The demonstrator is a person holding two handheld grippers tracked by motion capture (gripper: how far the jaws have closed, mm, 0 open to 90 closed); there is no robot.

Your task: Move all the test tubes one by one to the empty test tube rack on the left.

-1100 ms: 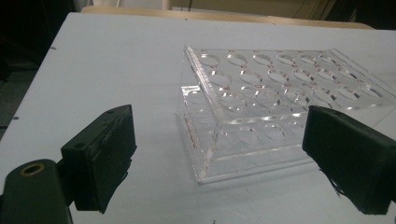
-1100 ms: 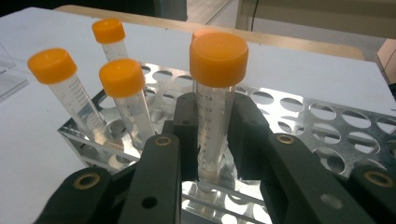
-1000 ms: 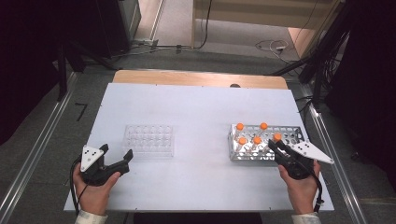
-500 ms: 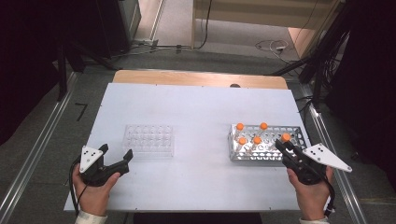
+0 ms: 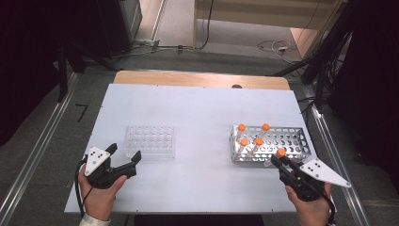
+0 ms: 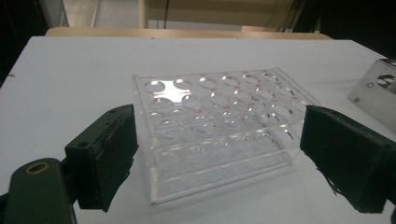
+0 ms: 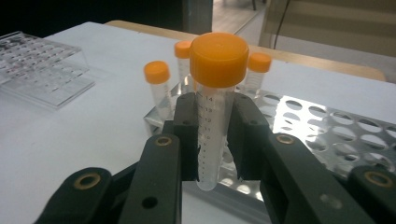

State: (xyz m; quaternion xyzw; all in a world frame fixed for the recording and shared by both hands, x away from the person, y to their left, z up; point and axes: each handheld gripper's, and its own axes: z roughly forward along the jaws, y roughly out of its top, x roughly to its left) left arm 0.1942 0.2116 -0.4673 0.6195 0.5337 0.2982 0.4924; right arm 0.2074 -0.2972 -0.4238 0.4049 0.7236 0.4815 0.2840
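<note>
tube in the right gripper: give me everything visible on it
The tube is clear plastic with a wide orange screw cap and printed graduation marks down its side. It looks empty. It stands upright, clamped at mid-body by the right gripper, its rounded bottom clear of the metal rack behind it. Only the jaw pads touch it.

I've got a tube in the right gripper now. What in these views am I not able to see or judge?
- Held tube: right gripper view, its lower sides are covered by the right gripper; whether it holds liquid is unclear.
- Metal rack: right gripper view, its right end is cut off by the frame edge.
- Clear rack: high view, its holes are too small to count.
- Left gripper: left gripper view, its right jaw is cut by the frame edge.
</note>
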